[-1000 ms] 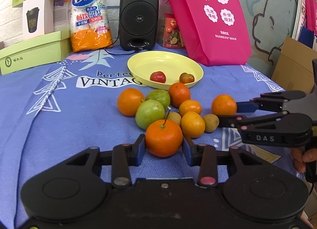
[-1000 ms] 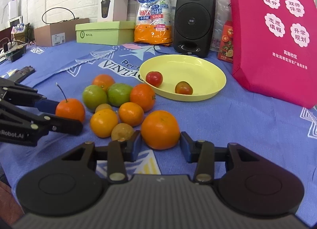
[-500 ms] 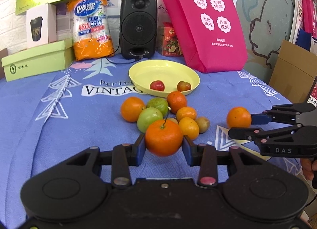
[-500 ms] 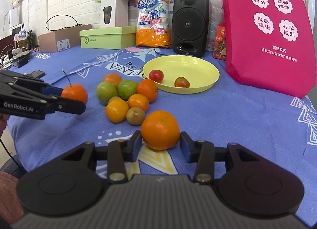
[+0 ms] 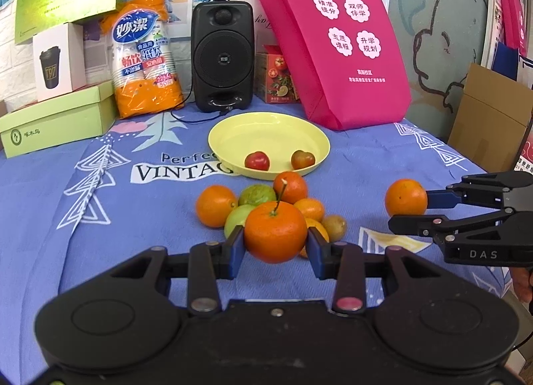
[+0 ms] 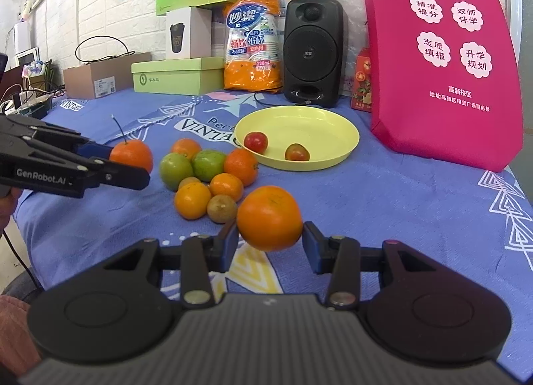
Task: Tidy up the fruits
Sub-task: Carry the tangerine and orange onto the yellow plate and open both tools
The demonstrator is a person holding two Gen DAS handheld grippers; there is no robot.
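Note:
My left gripper (image 5: 275, 245) is shut on an orange with a stem (image 5: 275, 231) and holds it above the blue cloth, near the fruit pile (image 5: 253, 205). It also shows in the right wrist view (image 6: 131, 155). My right gripper (image 6: 270, 240) is shut on a plain orange (image 6: 269, 217), lifted right of the pile (image 6: 206, 178); that orange also shows in the left wrist view (image 5: 405, 197). A yellow plate (image 5: 266, 133) behind the pile holds two small red fruits (image 5: 257, 161).
A black speaker (image 5: 222, 56), a pink bag (image 5: 336, 51), an orange cup pack (image 5: 145, 55) and green boxes (image 5: 56, 118) line the back. A cardboard box (image 5: 489, 118) stands right of the table. The cloth's front edge is near me.
Both grippers have lifted their oranges and drawn back from the pile. The right one has moved further right, away from the other fruit.

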